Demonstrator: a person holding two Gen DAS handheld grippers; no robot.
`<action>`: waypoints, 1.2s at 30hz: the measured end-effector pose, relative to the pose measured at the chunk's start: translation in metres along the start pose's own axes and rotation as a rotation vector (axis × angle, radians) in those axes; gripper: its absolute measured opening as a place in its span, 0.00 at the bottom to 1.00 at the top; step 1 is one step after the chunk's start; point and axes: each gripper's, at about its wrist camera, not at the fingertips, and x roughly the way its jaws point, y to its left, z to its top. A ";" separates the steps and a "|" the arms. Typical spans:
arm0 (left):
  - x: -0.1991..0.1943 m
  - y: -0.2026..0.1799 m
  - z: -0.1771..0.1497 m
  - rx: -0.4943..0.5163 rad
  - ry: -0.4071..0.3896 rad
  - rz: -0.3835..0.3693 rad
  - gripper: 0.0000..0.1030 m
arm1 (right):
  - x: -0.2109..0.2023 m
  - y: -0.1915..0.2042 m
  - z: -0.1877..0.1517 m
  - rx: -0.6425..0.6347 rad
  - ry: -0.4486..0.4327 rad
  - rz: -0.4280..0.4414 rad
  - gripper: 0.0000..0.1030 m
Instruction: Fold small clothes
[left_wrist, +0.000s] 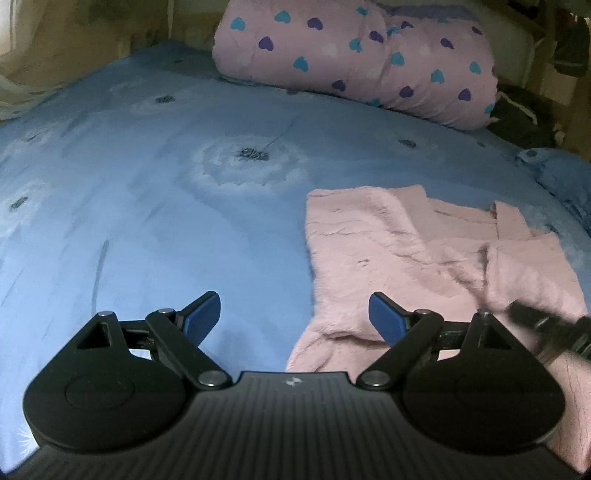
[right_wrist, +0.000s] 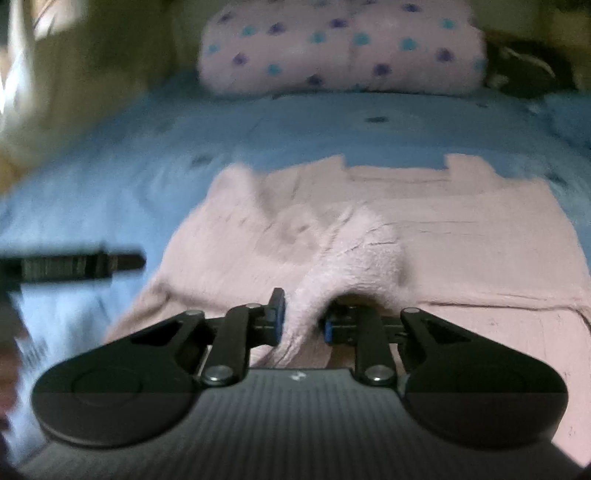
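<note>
No readable words, numbers or brand names anywhere — only a small pale emblem, too small to make out, on the ribbed black body of the left gripper (left_wrist: 294, 319) and of the right gripper (right_wrist: 301, 325).

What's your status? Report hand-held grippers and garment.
Right hand-held gripper shut on pink garment. Left hand-held gripper open, empty. Nothing in the way.
</note>
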 end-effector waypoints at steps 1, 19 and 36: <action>0.000 -0.004 0.001 0.008 -0.003 0.004 0.88 | -0.007 -0.012 0.004 0.048 -0.020 -0.003 0.22; 0.023 -0.034 0.000 0.054 0.045 0.021 0.88 | -0.033 -0.137 0.007 0.306 0.062 -0.081 0.43; 0.024 -0.049 -0.007 0.115 0.076 0.004 0.88 | -0.068 -0.076 -0.014 -0.159 0.067 -0.012 0.58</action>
